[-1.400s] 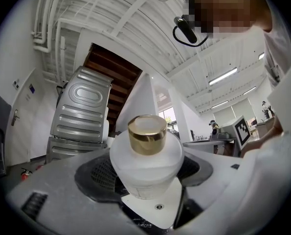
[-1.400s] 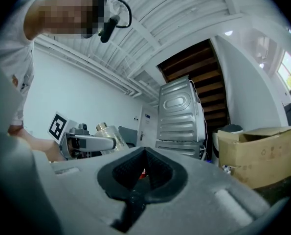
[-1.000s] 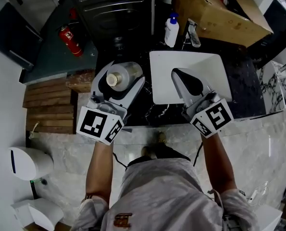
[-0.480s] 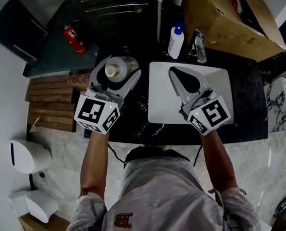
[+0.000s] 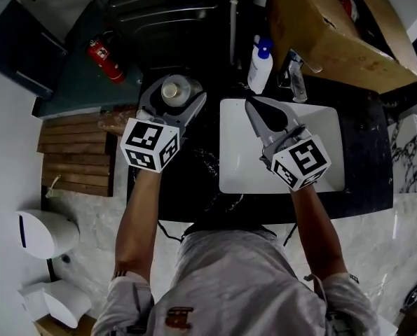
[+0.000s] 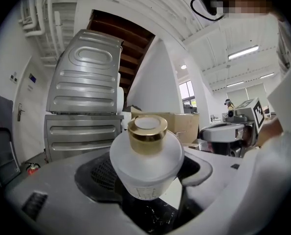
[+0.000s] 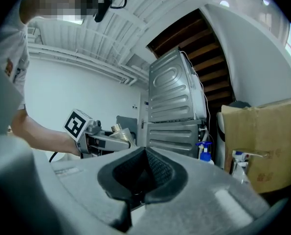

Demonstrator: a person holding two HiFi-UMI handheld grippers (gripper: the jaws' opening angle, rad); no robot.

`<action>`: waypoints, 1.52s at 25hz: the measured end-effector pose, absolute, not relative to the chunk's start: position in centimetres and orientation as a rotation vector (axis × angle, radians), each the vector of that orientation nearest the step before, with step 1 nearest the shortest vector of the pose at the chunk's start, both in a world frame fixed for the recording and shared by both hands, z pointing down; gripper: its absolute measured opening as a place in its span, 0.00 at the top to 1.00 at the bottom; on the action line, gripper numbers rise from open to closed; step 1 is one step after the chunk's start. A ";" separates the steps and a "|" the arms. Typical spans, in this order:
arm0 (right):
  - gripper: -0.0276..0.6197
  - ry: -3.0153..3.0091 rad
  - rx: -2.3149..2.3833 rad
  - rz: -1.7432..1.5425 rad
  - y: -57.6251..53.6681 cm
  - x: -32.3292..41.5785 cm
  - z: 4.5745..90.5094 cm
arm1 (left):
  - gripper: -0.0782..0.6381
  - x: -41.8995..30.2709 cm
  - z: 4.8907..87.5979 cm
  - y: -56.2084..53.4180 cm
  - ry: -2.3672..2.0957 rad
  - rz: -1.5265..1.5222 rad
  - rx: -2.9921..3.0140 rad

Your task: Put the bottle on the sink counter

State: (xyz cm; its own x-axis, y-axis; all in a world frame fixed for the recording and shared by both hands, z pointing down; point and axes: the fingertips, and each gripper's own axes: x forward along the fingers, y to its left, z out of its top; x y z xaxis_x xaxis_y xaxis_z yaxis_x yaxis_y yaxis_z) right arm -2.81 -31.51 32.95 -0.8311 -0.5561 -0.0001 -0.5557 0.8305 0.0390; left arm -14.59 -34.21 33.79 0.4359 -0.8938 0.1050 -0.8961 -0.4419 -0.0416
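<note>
We have the bottle (image 6: 146, 163), frosted with a gold cap, gripped upright in the left tool (image 5: 174, 92). Its jaws stand wide and press on the bottle's round body from both sides. The bottle is over the dark table (image 5: 194, 180), just left of the white sink (image 5: 236, 173) and near the table's back edge. We cannot tell whether its base touches the surface; it looks slightly raised.

The right tool (image 5: 254, 106) has its jaws closed together on nothing and hangs over the sink. A pump bottle (image 5: 261, 65) and a cardboard box (image 5: 334, 26) sit behind the sink.

We judge the carrying nearly done. What is left is to set the bottle down, open the jaws and pull away.
</note>
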 end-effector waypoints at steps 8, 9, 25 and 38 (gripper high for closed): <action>0.96 -2.939 0.942 0.016 -34.3 -3.2 35.9 | 0.43 -15.5 38.7 -39.6 -1.593 0.281 2.589; 0.96 -2.933 0.943 0.024 -34.6 -3.3 36.2 | 0.43 -15.5 39.3 -40.2 -1.585 0.293 2.583; 0.96 -2.890 0.950 0.092 -36.3 -3.0 39.1 | 0.43 -16.4 47.9 -46.4 -1.508 0.491 2.434; 0.96 -2.881 1.008 0.118 -36.6 -1.4 39.6 | 0.43 -16.0 50.5 -47.6 -1.434 0.621 2.382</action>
State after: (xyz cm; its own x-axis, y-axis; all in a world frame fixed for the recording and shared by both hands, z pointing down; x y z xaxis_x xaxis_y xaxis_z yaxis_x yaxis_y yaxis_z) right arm -1.40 -36.65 39.63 -0.7790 -0.6178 0.1075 -0.6245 0.7797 -0.0443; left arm -15.97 -47.62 50.45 0.4107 -0.7611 0.5021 -0.8870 -0.4611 0.0266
